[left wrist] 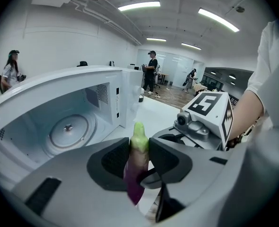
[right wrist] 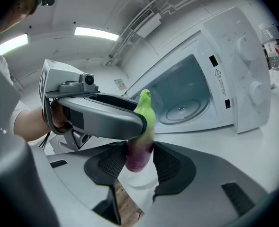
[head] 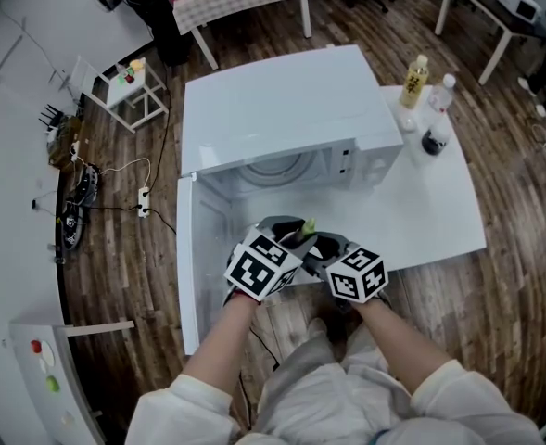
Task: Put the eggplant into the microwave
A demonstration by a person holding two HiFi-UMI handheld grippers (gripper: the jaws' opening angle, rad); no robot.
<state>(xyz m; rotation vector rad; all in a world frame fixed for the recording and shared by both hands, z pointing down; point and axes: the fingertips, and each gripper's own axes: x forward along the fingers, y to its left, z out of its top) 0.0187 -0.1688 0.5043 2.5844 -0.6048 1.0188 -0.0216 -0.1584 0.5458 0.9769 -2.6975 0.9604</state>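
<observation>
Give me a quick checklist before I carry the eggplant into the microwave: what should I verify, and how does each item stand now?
1. Microwave door open: ok, swung fully aside.
2. Cavity free: ok, only the turntable shows inside.
3. Left tongs gripping the eggplant: ok, closed on it just below the green tip.
4. Right tongs open: ok, jaws apart.
5. Right tongs out of the way: not ok, the eggplant's purple end sits between their jaws; draw them back first.
6. Bottles off the path: ok, they stand beside the microwave, away from its opening.
</observation>
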